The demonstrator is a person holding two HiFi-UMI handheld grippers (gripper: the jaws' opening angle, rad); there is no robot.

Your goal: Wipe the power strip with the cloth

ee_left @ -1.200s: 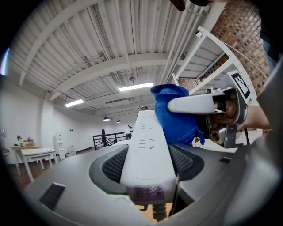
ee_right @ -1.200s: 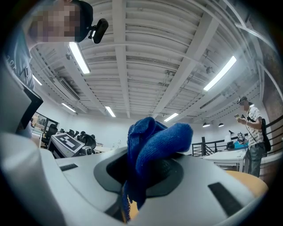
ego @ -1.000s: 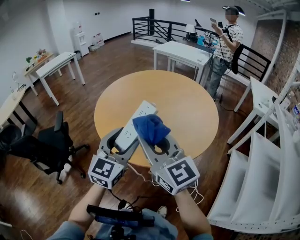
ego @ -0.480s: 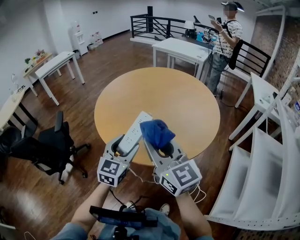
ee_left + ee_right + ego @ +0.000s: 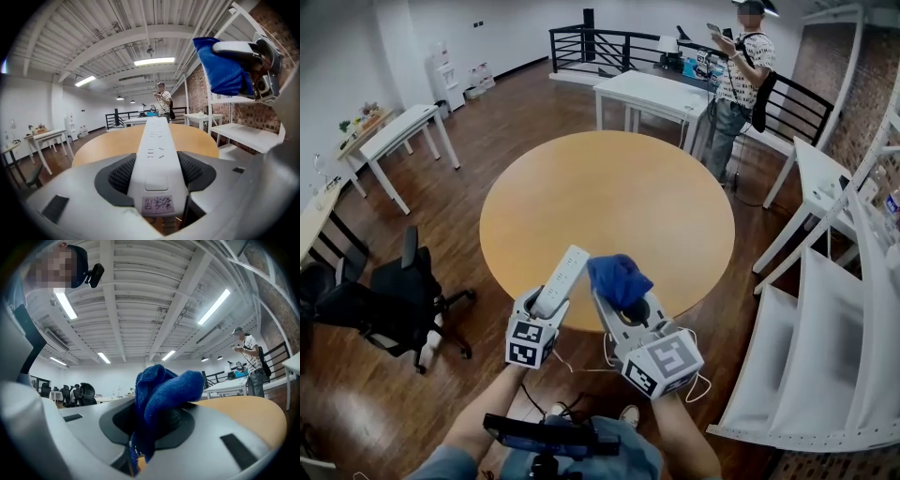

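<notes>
Both of your grippers have sunk toward the near edge of the round table (image 5: 609, 187) over the last second, the left one more than the right. The blue cloth (image 5: 619, 279), which overlapped the middle of the power strip (image 5: 562, 277) back then, now sits just beside the strip's far half.

Your left gripper (image 5: 548, 302) has its fingers (image 5: 119, 176) clamped on the white power strip (image 5: 157, 154) near its cord end, one dark pad pressing each long side. A small handwritten label (image 5: 157, 205) sits on the strip's top face by the grip. The strip reaches out over the table's near edge and points toward the table's centre; you can't tell from these views whether it touches the tabletop.

Your right gripper (image 5: 623, 302) has its fingers (image 5: 180, 422) closed on the bunched cloth (image 5: 161, 390), which bulges up and forward out of the grip with a tail hanging below. It is also held at the table's near edge, to the right of the strip.

A person (image 5: 733, 75) stands beyond the table's far side, and a black office chair (image 5: 398, 300) stands off the table's left.
</notes>
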